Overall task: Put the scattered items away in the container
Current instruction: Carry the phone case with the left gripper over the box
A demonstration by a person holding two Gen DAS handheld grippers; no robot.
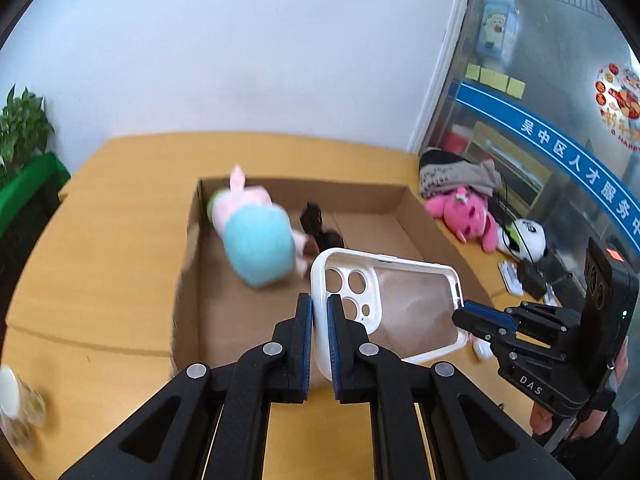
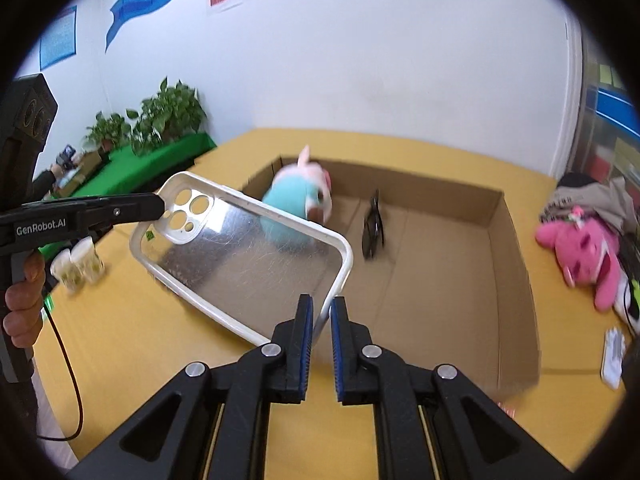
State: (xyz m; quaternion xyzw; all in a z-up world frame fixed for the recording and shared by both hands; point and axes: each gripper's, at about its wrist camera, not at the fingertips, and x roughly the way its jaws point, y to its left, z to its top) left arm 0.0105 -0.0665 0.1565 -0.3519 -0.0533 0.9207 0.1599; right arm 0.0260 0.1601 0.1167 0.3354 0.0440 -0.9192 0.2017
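A: Where's the phone case (image 1: 400, 304) now?

B: In the air over the near edge of the cardboard box (image 2: 516, 264), carried by both tools. The left gripper (image 1: 319, 320) is clamped on the white rim at the camera-hole end, and the right gripper (image 2: 321, 320) is clamped on the rim at the opposite corner. Both sets of jaws are pinched together on thin plastic.

A: What could spoil it?

B: I'd say the two grips fighting each other. If the hands drift apart or twist differently, the flexible rim could bend and pop out of one pair of jaws, leaving the case swinging from the other.

A: And the drop?

B: It hangs partly over the yellow worktop (image 2: 160, 360), not fully over the box. Let go too soon and it may catch the box wall and slide outside. It could also land on the blue plush toy (image 1: 256, 248) or the sunglasses (image 2: 374, 226) already inside.
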